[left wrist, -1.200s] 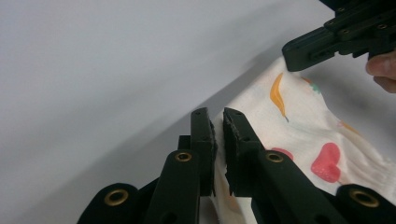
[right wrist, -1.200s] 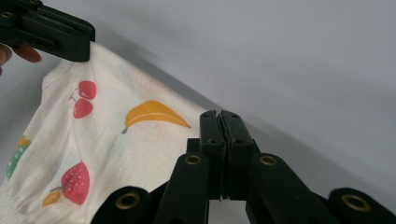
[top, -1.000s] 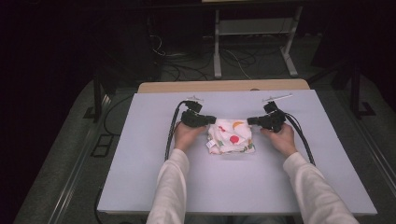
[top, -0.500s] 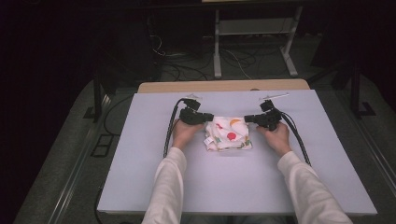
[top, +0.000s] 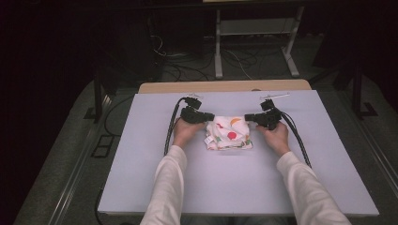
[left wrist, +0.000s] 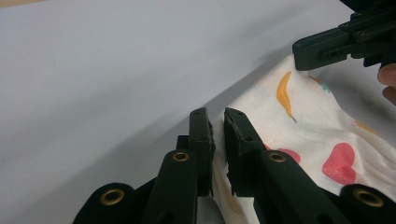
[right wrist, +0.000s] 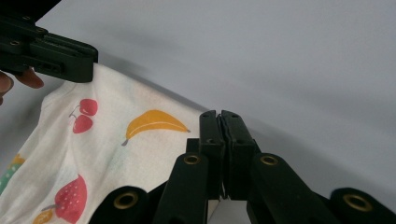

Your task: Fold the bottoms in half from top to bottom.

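A white cloth (top: 229,133) printed with fruit lies folded near the middle of the pale table (top: 141,178). The left gripper (top: 210,116) is at the 10 o'clock corner of the cloth and the right gripper (top: 248,117) is at the 2 o'clock corner, both pointing inward to each other. In the left gripper view, the left gripper (left wrist: 218,121) has its jaws clenched on the edge of the cloth (left wrist: 322,140), with a thin layer of fabric between the pads. In the right gripper view, the right gripper (right wrist: 220,119) is also clenched, the jaws pressed together on the cloth (right wrist: 112,140) edge beside a yellow banana print. The person's hands (top: 184,132) hold the grippers from the 6 o'clock side, and black cables (top: 170,126) run back along the table on both outer sides.
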The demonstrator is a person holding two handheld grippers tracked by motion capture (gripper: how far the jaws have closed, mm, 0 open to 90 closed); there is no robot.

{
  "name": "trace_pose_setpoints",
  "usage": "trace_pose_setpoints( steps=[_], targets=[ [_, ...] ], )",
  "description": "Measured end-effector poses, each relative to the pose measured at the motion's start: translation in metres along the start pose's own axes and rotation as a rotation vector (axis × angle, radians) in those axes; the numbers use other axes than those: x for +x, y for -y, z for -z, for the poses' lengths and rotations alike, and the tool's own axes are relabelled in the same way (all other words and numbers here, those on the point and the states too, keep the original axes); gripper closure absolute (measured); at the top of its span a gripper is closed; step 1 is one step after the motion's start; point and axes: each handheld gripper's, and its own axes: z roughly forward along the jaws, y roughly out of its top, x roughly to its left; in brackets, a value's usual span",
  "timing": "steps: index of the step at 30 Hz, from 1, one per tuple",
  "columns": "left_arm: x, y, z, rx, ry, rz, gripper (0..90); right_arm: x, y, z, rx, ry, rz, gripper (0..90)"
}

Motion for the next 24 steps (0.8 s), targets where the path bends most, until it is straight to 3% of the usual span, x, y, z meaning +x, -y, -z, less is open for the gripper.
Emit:
trace_pose_setpoints(
  steps=[4, 7, 10, 14, 20, 24],
  targets=[
    [0.000, 0.001, 0.000, 0.003, -0.003, 0.007, 80.1, -0.001, 0.001, -0.001, -0.003, -0.007, -0.013, 85.6],
    [0.000, 0.004, 0.001, -0.008, -0.015, 0.012, 73.6, -0.002, 0.001, -0.001, -0.010, -0.014, -0.017, 80.0],
    [0.003, 0.008, 0.003, -0.024, -0.007, 0.053, 66.4, -0.003, 0.002, 0.002, -0.036, -0.016, -0.027, 74.3],
    [0.004, 0.012, 0.007, -0.023, -0.042, 0.056, 45.2, -0.002, 0.002, 0.009, -0.063, -0.005, -0.022, 60.8],
    [0.004, 0.015, 0.018, -0.049, -0.032, 0.071, 24.4, -0.001, -0.001, 0.018, -0.055, 0.022, -0.009, 34.4],
    [0.004, 0.016, 0.023, -0.049, -0.026, 0.071, 12.0, -0.003, -0.002, 0.024, -0.047, 0.010, -0.010, 16.3]
  ],
)
